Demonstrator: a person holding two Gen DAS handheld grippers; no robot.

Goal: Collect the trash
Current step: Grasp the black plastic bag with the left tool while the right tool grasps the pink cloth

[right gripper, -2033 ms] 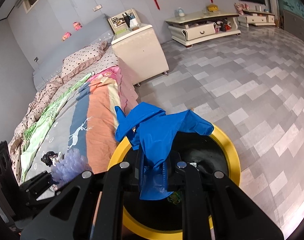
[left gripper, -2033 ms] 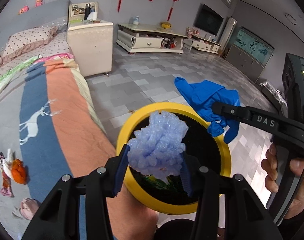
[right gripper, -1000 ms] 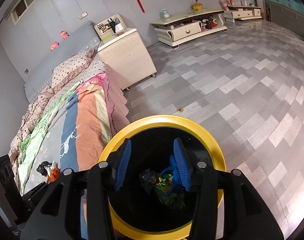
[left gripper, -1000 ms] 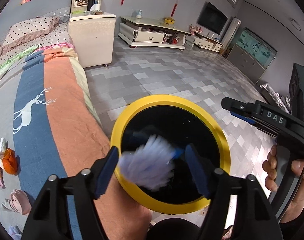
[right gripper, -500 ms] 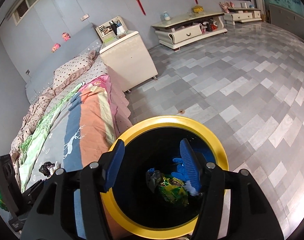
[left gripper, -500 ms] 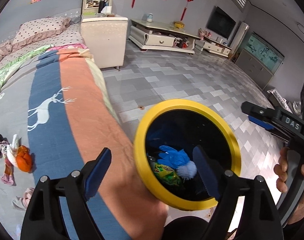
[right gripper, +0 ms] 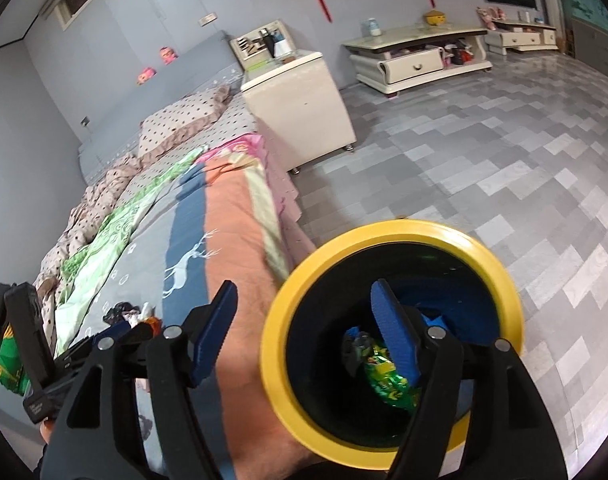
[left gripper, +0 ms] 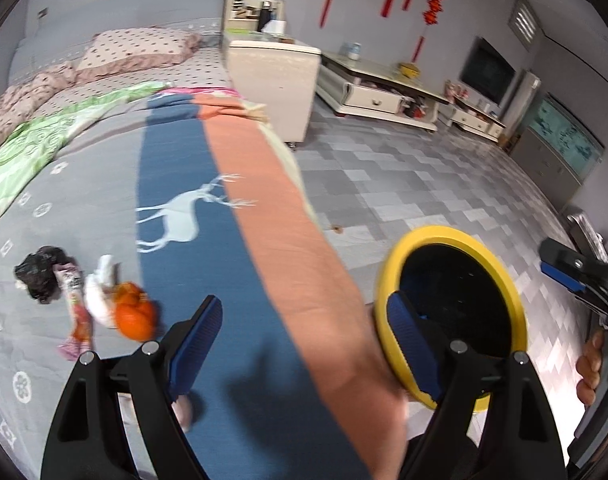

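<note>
Both the left tongs [left gripper: 304, 336] and the right tongs [right gripper: 304, 328] are spread wide and hold nothing. The round yellow-rimmed black trash bin [right gripper: 500, 276] stands on the floor just beside the bed [left gripper: 207, 240], with a green crinkled wrapper [right gripper: 384, 376] inside. A small heap of crumpled trash, black, white and orange [left gripper: 91, 292], lies on the grey bedspread well apart from the bin.
</note>
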